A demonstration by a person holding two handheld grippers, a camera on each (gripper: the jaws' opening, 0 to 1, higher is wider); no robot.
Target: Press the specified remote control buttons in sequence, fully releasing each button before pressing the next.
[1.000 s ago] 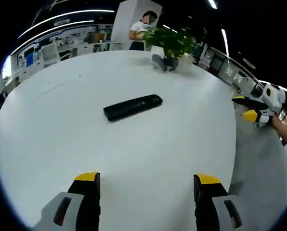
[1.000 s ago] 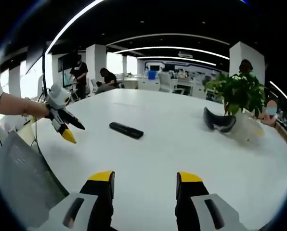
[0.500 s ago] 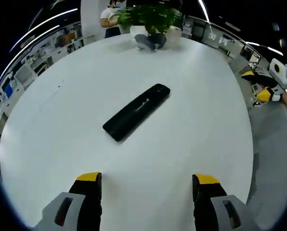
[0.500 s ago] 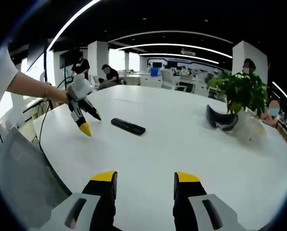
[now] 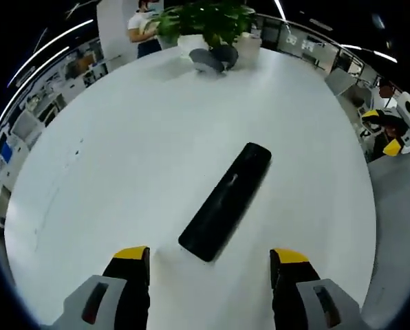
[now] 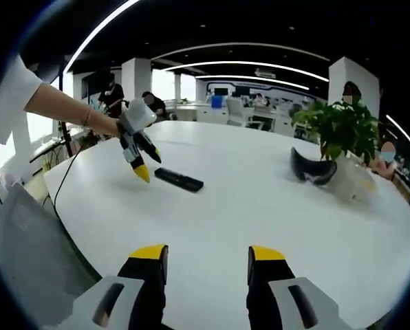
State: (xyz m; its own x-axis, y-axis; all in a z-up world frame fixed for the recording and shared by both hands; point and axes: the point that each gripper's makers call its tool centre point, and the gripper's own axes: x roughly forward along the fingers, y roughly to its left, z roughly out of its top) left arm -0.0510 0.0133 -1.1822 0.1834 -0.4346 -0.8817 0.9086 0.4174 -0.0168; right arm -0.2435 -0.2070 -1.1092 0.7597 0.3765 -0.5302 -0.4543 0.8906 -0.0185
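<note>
**Lining up on the remote, no button pressed yet**

While the black remote control [image 5: 225,201] lies flat on the round white table [image 5: 122,137], the left gripper [image 5: 210,265] hangs just above its near end, its two yellow-tipped jaws spread wide and holding nothing. From that gripper's own view the remote runs away on a slant, near end between the jaws, far end pointing towards the potted plant [image 5: 208,24] at the far edge. Seen from the right gripper view, the left gripper [image 6: 142,159] is tilted tips-down just left of the remote [image 6: 179,180], apparently not touching it. The right gripper [image 6: 205,265] sits back over the near side of the table, jaws likewise open and empty, well apart from the remote.

I would judge this as the approach before the first press. The buttons are too small to make out here, so which one is wanted I cannot tell. Next, one jaw tip has to come down squarely on a single button, then lift fully clear.
</note>
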